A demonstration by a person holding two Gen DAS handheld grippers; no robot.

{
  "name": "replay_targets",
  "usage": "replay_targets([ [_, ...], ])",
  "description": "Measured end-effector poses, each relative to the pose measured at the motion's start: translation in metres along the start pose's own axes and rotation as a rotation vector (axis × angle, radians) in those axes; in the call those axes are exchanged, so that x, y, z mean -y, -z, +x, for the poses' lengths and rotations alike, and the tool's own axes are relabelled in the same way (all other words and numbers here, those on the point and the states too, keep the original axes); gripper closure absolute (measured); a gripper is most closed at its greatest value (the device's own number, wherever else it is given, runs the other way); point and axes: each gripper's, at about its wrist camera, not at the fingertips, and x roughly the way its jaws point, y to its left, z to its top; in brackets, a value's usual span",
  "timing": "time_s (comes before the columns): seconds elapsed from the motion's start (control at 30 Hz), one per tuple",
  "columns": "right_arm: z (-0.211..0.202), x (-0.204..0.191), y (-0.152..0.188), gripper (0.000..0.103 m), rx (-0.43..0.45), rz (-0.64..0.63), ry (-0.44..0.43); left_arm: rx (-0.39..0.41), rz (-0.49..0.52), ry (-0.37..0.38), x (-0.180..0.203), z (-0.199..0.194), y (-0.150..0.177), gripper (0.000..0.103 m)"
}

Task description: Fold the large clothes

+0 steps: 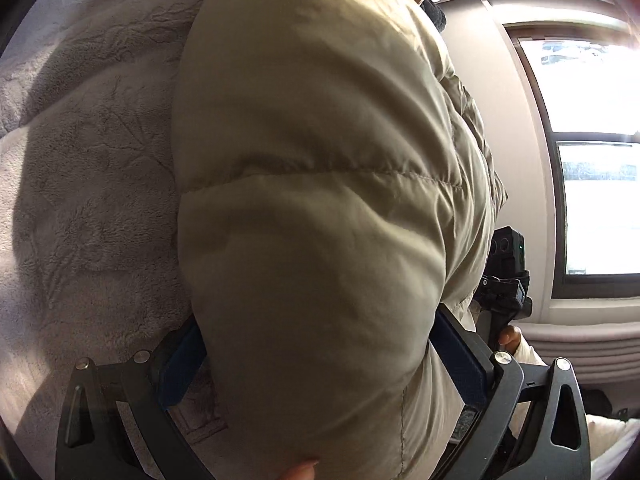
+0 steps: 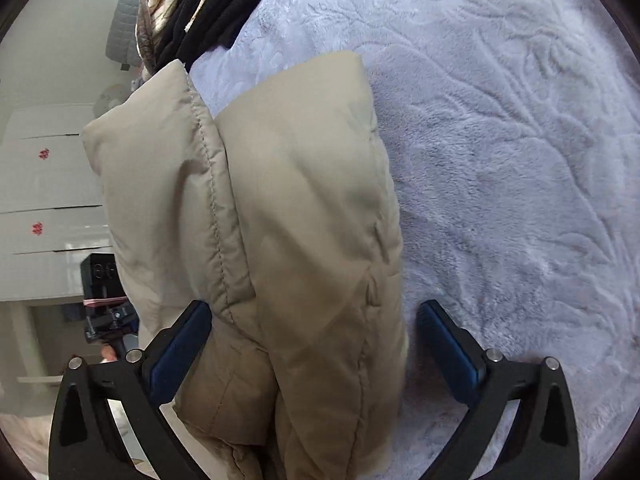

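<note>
A beige puffer jacket (image 1: 320, 160) fills the left wrist view, hanging over a plush grey blanket (image 1: 92, 168). My left gripper (image 1: 320, 344) is shut on a thick fold of it, and both blue pads (image 1: 180, 364) press its sides. In the right wrist view the same jacket (image 2: 288, 208) lies between the fingers of my right gripper (image 2: 316, 332). That gripper is open: the left pad (image 2: 184, 340) touches the fabric, while the right pad (image 2: 448, 348) stands apart from it over the blanket (image 2: 500, 140).
Dark and striped clothes (image 2: 200, 4) are piled at the blanket's far edge. White drawers (image 2: 48, 200) stand to the left. A bright window (image 1: 592, 160) is on the right. The other gripper's body (image 1: 506, 276) and a hand (image 1: 510, 336) show behind the jacket.
</note>
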Motion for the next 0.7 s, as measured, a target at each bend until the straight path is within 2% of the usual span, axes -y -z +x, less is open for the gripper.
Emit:
replay_targets([
  [0.13,0.016,-0.005,-0.01,0.0,-0.03,0.002,-0.076,-0.022,-0.027,0.034,-0.003,0.014,-0.003,0.0],
  [0.27,0.024,-0.014,-0.013,0.0,-0.031,0.014,-0.057,-0.015,-0.042,0.015,0.005,0.022,-0.005,0.0],
  [0.3,0.024,-0.015,-0.012,0.001,-0.026,0.024,-0.053,-0.004,-0.039,0.009,0.008,0.021,0.0,0.003],
  [0.37,0.025,-0.019,-0.011,0.01,-0.016,0.04,-0.054,0.021,-0.023,-0.005,0.016,0.016,0.003,0.012],
  [0.43,0.019,-0.026,-0.009,0.035,0.003,0.031,-0.059,0.044,-0.012,-0.007,0.022,0.009,0.005,0.019],
  [0.5,0.014,-0.034,-0.006,0.049,0.019,0.004,-0.066,0.057,-0.001,-0.008,0.03,0.005,0.006,0.024],
  [0.53,0.012,-0.038,-0.004,0.053,0.026,-0.004,-0.066,0.063,0.008,-0.01,0.034,0.002,0.007,0.025],
  [0.7,0.001,-0.056,0.008,0.059,0.073,-0.017,-0.1,0.092,0.059,-0.001,0.052,-0.014,0.009,0.025],
])
